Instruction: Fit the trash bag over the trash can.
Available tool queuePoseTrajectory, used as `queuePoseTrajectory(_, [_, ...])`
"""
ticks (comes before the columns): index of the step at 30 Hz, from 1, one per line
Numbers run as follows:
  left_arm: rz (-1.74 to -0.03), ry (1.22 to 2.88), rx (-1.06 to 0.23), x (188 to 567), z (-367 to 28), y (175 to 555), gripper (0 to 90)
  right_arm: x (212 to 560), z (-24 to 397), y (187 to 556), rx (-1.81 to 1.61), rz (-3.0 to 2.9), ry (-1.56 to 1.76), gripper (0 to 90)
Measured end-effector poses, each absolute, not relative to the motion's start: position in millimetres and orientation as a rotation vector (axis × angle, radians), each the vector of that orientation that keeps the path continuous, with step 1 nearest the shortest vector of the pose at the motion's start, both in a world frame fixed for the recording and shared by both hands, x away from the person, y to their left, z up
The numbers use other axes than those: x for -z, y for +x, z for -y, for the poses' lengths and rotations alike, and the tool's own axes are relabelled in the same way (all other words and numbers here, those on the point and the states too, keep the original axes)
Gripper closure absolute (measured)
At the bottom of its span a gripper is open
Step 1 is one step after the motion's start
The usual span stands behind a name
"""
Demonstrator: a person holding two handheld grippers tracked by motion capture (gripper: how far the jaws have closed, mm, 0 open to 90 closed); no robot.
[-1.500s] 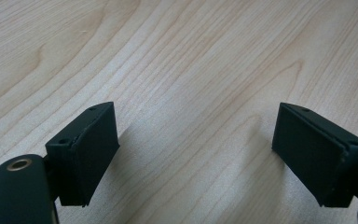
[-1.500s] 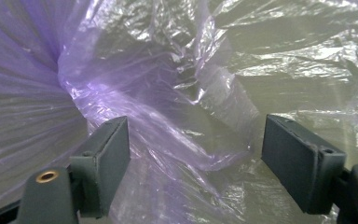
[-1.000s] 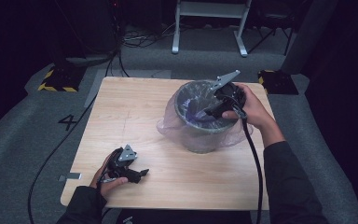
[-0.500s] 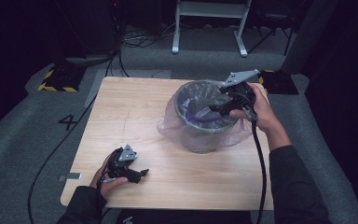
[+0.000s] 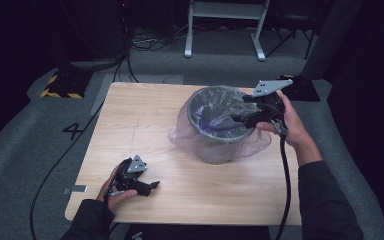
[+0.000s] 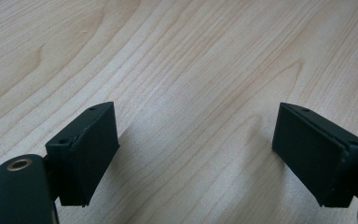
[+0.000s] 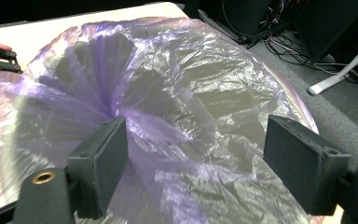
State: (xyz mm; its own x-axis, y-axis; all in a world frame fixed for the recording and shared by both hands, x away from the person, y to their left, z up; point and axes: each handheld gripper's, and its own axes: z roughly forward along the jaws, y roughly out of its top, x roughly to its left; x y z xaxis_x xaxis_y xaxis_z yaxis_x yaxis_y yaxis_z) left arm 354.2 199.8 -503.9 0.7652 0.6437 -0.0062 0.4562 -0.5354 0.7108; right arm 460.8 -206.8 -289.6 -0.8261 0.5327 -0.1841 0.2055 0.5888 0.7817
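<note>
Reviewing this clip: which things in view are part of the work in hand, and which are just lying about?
In the job:
- grey round waste bin
- translucent purple plastic bag liner
- right hand-held gripper, open at the bin's rim

Lying about:
- left hand-held gripper, open, idle on the light wooden table
- black floor cables

Table (image 5: 145,125) brightly lit, surroundings dark; plastic liner (image 7: 191,93) glares (close views slightly soft).
</note>
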Motion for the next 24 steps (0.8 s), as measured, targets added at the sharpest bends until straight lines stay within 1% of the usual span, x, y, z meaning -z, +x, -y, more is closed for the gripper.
queuePoseTrajectory(10, [-0.818,2.231,-0.332,504,-200,354,13.8,287,218,447,-1.147,-2.405,0.581,20.5])
queuePoseTrajectory(24, [-0.817,2.231,-0.333,504,-200,354,13.8,288,221,429,-1.134,-2.402,0.525,19.6])
